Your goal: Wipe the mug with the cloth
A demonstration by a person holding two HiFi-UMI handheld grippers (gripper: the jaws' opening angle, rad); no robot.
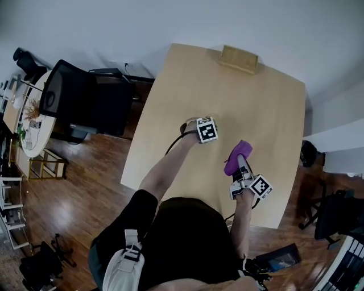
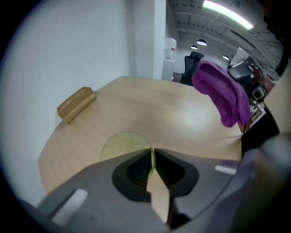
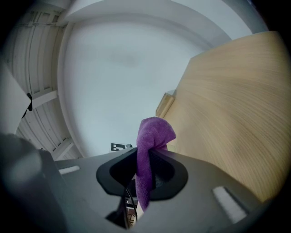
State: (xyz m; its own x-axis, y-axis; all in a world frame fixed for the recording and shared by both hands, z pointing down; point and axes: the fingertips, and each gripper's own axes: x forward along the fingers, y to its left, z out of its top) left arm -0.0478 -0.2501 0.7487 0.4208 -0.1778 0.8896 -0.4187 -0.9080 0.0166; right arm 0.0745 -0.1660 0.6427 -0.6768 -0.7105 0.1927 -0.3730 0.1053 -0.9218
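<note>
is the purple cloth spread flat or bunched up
Bunched: the purple cloth is pinched between the right claw's jaws, its free end humped beyond them.

place: office | cues: mesh swivel chair (image 1: 63,94), ceiling strip lights (image 2: 227,13)

soft even light, fisheye edges, perhaps slightly blurred

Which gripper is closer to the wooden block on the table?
Left. The left gripper, pinching the mug, is over the middle of the table, this side of the block. The right gripper, holding the cloth, is nearer the person.
</note>
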